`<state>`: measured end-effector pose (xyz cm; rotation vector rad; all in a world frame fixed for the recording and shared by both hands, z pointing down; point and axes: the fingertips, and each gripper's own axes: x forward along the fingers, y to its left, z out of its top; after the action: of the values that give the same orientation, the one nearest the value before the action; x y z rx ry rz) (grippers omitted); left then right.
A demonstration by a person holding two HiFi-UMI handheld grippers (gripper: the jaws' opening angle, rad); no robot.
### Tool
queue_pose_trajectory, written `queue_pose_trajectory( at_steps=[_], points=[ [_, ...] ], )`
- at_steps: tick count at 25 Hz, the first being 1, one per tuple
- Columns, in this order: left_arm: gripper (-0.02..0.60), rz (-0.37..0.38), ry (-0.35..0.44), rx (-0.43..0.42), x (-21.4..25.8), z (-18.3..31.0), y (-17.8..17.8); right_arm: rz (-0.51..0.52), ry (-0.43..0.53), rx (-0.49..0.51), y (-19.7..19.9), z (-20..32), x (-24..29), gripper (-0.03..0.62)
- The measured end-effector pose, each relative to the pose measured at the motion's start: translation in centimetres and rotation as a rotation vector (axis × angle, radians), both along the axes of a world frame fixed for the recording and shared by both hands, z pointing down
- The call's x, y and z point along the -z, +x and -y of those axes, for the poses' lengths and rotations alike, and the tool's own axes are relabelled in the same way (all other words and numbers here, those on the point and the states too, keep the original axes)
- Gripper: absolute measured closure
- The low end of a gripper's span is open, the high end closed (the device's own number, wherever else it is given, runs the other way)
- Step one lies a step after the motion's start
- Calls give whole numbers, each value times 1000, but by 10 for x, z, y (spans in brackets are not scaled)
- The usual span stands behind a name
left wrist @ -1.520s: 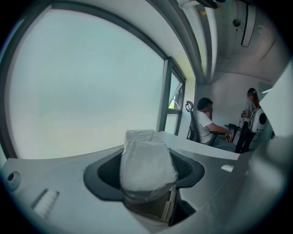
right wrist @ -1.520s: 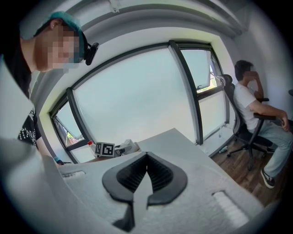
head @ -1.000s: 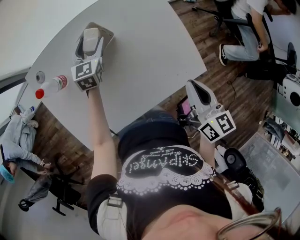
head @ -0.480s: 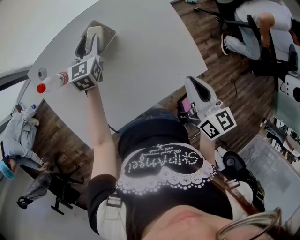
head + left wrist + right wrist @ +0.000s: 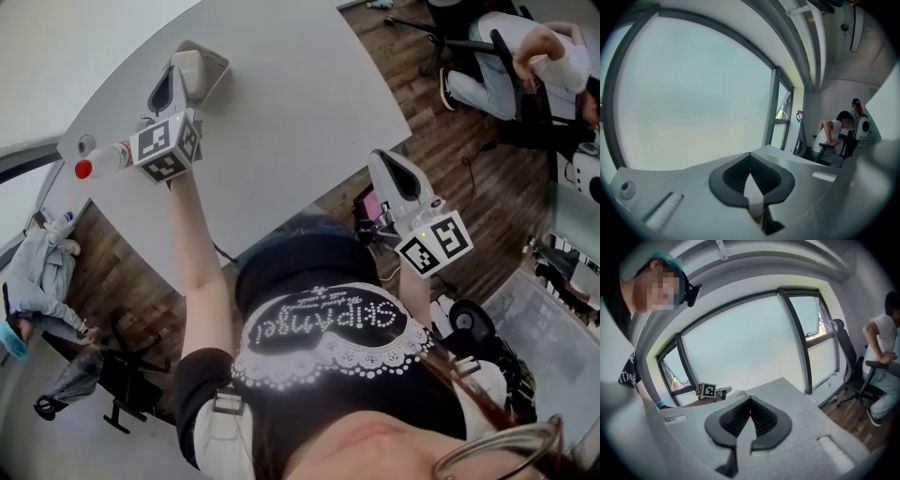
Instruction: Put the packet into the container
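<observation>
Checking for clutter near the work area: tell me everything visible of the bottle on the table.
The bottle is clear plastic with a red cap, lying on its side on the pale table near the table's edge. Its base end is hidden behind the marker cube of the left gripper. Contact between them is unclear.

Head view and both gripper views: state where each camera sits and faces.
Head view: on the person's head, facing steeply down at the table; torso, arms, left gripper, right gripper show.
Left gripper view: on that gripper, facing a window; closed fingers show.
Right gripper view: on that gripper, facing windows across the table; closed fingers show.
Shared: head and right gripper views show the left gripper.
</observation>
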<state>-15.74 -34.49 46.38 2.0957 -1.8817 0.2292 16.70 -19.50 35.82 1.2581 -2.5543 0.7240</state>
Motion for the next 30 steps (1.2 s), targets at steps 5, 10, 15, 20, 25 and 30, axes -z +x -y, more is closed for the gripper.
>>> queue_pose_trajectory(
  at_steps=[5,10,15,20,25,30],
  points=[
    [580,3,51,9,23,-5,-3,5,14,1,0,-3,3,599],
    [580,9,86,16,41,-13,-7,9,26,7,-2,-7,8,599],
    [580,-9,134,22,76,-29,2,4,47,-2,4,-10,13,599],
    [580,-5,188,3,102,-48,8,6,67,7,2,-13,21,599],
    [580,7,241,1,126,-69,18,3,73,14,5,-17,23,599],
    [580,33,314,25,155,-96,25,0,81,16,7,-19,24,599]
  ],
)
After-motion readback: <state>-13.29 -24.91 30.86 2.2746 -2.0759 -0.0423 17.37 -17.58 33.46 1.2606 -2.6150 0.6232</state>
